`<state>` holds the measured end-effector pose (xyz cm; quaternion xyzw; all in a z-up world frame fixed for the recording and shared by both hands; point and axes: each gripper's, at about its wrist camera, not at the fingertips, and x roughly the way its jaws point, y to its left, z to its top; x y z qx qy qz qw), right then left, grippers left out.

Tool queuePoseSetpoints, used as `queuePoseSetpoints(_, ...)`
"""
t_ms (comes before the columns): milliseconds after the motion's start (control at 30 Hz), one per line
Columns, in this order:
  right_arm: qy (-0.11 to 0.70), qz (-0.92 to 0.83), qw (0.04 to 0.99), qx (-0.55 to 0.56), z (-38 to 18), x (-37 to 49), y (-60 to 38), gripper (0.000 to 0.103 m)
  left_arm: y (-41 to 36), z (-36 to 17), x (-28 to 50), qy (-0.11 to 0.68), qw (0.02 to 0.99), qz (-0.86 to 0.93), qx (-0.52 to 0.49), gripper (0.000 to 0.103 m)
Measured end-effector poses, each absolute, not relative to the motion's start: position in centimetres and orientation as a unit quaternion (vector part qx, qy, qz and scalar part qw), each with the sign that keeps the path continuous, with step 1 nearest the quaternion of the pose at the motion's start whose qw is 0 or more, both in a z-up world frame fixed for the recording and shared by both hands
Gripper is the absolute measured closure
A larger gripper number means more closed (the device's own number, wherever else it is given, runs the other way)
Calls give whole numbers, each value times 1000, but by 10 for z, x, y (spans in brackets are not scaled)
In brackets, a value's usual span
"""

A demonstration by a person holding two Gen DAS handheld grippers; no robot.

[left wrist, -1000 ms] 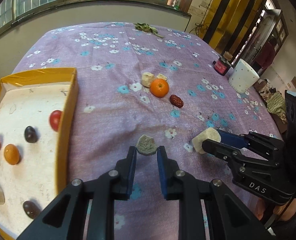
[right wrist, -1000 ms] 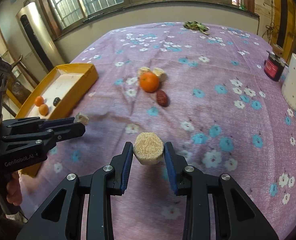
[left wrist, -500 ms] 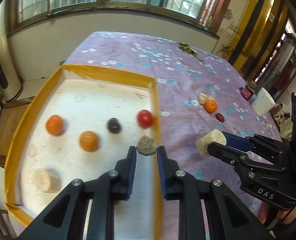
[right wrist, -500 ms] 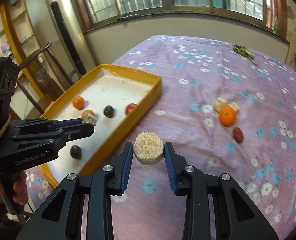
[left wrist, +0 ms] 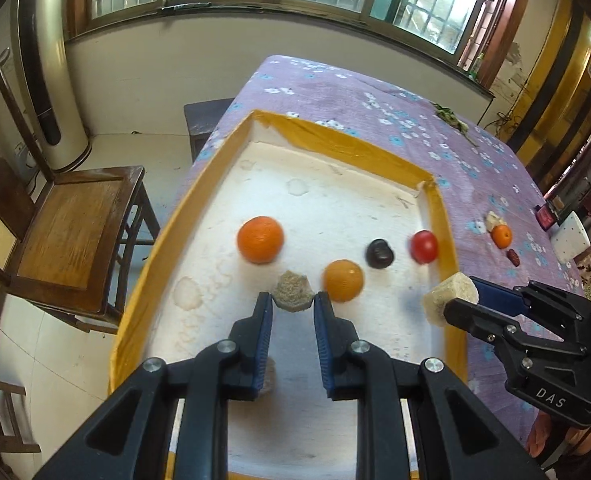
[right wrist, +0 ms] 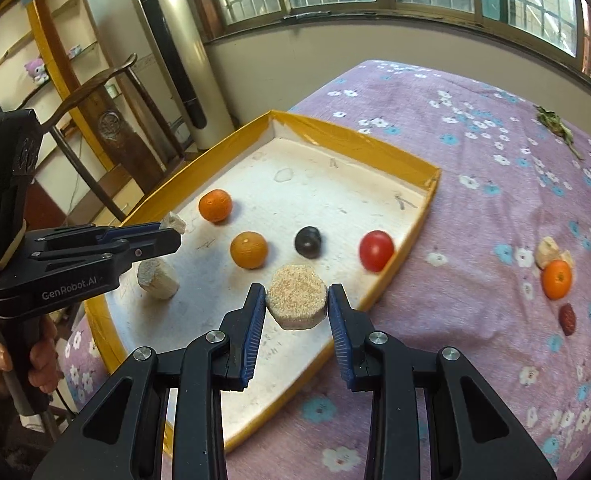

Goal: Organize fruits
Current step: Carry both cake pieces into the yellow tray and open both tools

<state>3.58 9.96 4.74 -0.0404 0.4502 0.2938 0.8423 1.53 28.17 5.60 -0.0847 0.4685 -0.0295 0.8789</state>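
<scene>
Five pieces already lie in the yellow tray (right wrist: pixel 411 224), each hand-held gripper (left (left wrist: pixel 293 306), right (right wrist: pixel 295 304)) clamps a pale chunk above it, and an orange (right wrist: pixel 556 279), a red date (right wrist: pixel 567 319) and more remain on the counter (right wrist: pixel 475 208).

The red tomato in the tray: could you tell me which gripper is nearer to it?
Right. The right gripper, shut on a large beige chunk, sits just beside the red tomato near the tray's wall. The left gripper sits farther off, past both oranges.
</scene>
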Motion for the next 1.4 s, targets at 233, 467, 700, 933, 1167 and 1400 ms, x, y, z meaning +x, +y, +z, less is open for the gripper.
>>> queuePoseSetpoints(233,465,298,832,-55,31,39,119,72,292,40,22,487,868,-32,-88,80)
queuePoseSetpoints(467,476,297,826,-62,22,45,127,72,293,30,28,498,862,-32,-87,80)
queuePoseSetpoints(700,480,295,824,-65,16,50,131,72,294,27,32,500,861,-30,-82,79)
queuePoseSetpoints(933,478,290,826,-73,17,48,131,72,296,26,33,503,859,-26,-91,79)
queuePoseSetpoints(1167,475,285,829,-82,20,43,128,70,298,27,29,502,859,-9,-94,64)
queuePoseSetpoints(1400,474,283,830,-78,24,35,120,70,299,30,22,500,861,3,-99,61)
